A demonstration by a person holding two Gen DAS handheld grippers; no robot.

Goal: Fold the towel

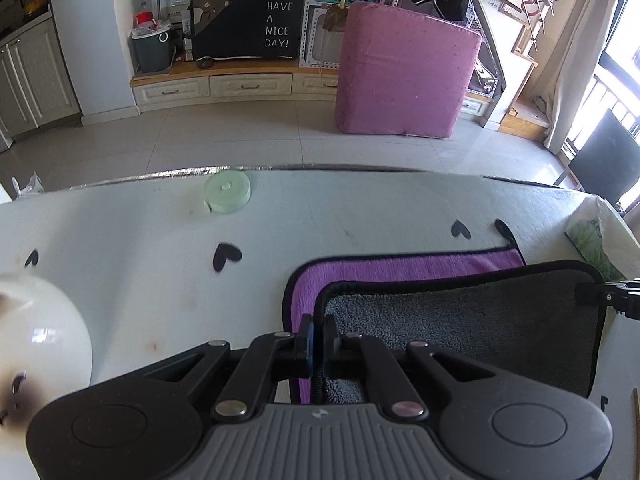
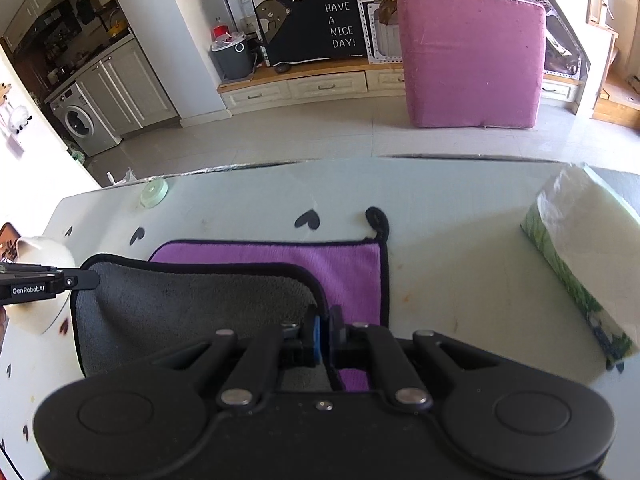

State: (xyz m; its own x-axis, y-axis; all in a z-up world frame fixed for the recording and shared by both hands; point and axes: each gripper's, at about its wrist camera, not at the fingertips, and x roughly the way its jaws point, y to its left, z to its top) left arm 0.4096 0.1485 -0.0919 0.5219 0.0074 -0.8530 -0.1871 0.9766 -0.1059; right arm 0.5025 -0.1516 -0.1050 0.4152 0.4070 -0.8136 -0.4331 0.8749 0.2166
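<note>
The left gripper (image 1: 319,334) and right gripper (image 2: 325,330) each have jaws clamped on a near corner of the towel (image 2: 192,300), whose grey underside is raised over its purple face, lying on the surface (image 2: 460,272).

A: Left gripper (image 1: 319,334), own wrist view: how do the jaws stand?

B: Drawn nearly together, pinching a thin black-bound edge between the blue-faced pads (image 1: 307,340). Both linkage arms fold inward toward the centre line. The gripper points forward, level and low.

A: And the right gripper (image 2: 325,326)?

B: The same pose. Jaws closed to a narrow slit on a dark-bound edge, one blue pad (image 2: 317,334) showing on the left finger, linkages folded in.

A: Does either camera catch the other gripper?

B: Yes. The left view shows the right one's black tip at the frame's right edge; the right view shows the left one entering from the left edge. Both sit at about the same height, well apart, side by side.
</note>
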